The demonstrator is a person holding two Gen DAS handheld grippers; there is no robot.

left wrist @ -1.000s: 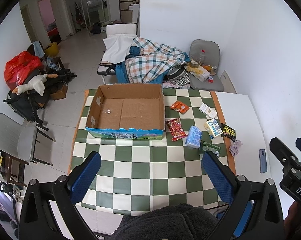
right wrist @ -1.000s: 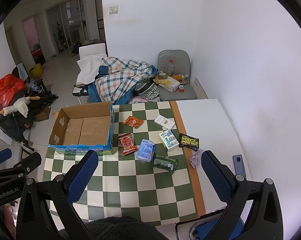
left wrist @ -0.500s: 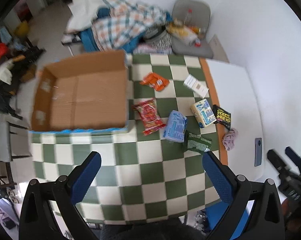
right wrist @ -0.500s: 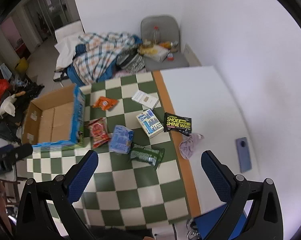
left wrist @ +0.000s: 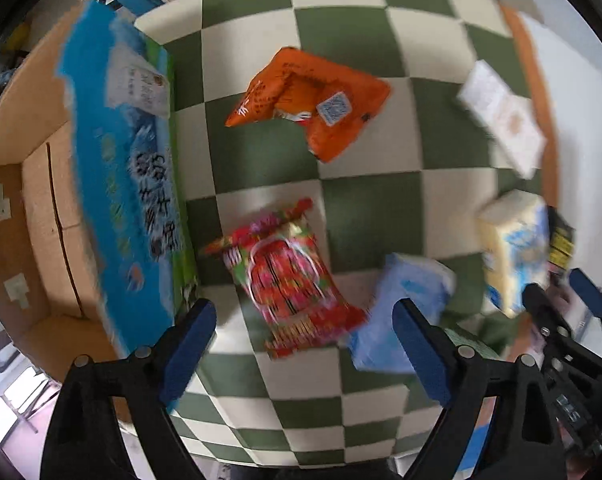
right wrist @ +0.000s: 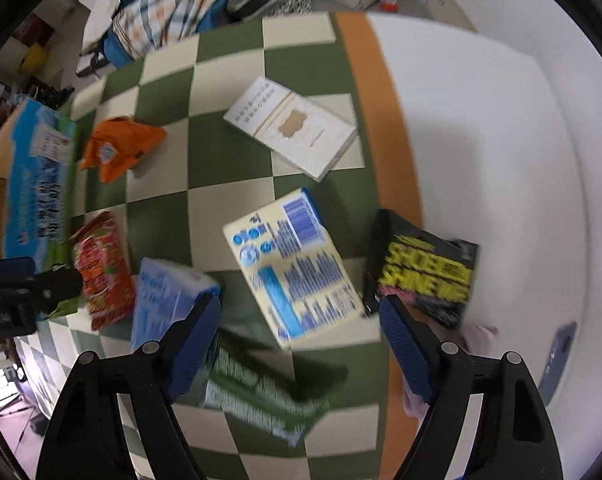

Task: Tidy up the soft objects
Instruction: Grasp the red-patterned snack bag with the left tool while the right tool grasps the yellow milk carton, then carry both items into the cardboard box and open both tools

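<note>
My left gripper (left wrist: pixel 301 340) is open, low over a red snack packet (left wrist: pixel 289 276) on the checked cloth. An orange packet (left wrist: pixel 313 100) lies beyond it and a light blue soft pack (left wrist: pixel 401 312) to its right. My right gripper (right wrist: pixel 301 344) is open above a cream and blue box (right wrist: pixel 293 264) and a green packet (right wrist: pixel 261 396). A black and yellow pouch (right wrist: pixel 425 268) lies to the right. The blue soft pack (right wrist: pixel 165 300) and red packet (right wrist: pixel 105 268) show on the left.
An open cardboard box (left wrist: pixel 61 208) with a blue printed side stands left of the packets. A white flat box (right wrist: pixel 293 128) lies further back. A pink cloth (right wrist: pixel 477 336) and a phone (right wrist: pixel 557 356) rest on the white table part. Clothes pile on chairs beyond.
Both grippers have dropped down and forward close to the table. The packets now fill the views, with motion blur. Both jaws stay open.
</note>
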